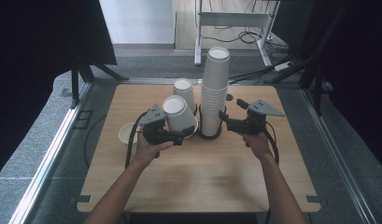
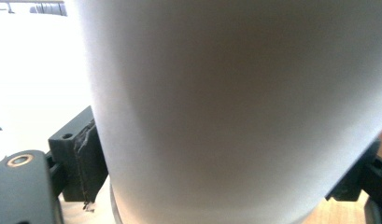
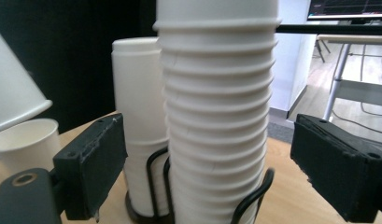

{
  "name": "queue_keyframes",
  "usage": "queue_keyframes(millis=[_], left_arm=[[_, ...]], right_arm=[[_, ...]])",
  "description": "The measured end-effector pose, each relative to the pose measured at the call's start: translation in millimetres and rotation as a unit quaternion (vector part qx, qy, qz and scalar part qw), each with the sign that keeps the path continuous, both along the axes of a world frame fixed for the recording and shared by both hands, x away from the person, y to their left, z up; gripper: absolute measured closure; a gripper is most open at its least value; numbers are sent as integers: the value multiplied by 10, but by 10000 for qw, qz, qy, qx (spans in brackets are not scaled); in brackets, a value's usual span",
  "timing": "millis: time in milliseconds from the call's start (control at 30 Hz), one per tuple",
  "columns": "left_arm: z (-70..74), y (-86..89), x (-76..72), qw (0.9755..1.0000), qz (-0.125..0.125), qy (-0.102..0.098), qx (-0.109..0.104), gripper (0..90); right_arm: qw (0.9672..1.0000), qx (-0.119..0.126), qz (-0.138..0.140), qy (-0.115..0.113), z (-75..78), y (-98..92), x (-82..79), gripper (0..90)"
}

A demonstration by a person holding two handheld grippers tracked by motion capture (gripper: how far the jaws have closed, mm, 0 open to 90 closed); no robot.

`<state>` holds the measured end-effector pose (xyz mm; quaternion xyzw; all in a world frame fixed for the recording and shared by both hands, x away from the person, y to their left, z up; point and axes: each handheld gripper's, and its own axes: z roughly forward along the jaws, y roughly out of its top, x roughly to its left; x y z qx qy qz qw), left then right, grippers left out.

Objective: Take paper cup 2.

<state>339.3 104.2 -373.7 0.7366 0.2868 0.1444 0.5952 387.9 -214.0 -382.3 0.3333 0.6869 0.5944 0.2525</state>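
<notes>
Two tongs work the cups: the left tongs point(image 1: 179, 136) pinch an upturned paper cup point(image 1: 179, 114) beside the tall stack point(image 1: 214, 93), and should lower it level. The right tongs point(image 3: 205, 172) stand spread around that stack, steadying it on the desk point(image 1: 198, 177).

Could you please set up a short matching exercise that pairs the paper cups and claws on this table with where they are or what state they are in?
Things:
1. tall cup stack
2. tilted cup
3. upright single cup
4. right claw

States:
A. open, jaws either side of the stack, not pressing
B. standing in a black wire holder
C. gripped by the left claw
D. alone at the table's left, mouth up

Pairs: 1-B, 2-C, 3-D, 4-A
</notes>
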Motion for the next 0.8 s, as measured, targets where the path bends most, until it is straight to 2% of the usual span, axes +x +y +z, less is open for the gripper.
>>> queue_keyframes(millis=[267,500,633,733,800], left_arm=[[-236,-46,-152,9998,31,46,190,129],[-418,-104,-230,9994,-16,181,286,128],[-495,-132,-258,9987,-24,216,461,128],[-543,-169,-268,9973,-10,235,692,127],[-572,-182,-270,9968,-36,269,752,127]], right_arm=[[9999,-75,100,-38,-232,13,-207,136],[9997,-147,205,-57,-393,40,-383,144],[9996,-132,260,-11,-486,42,-482,146],[9994,-112,333,41,-547,49,-533,146],[9992,-55,398,64,-579,56,-565,149]])
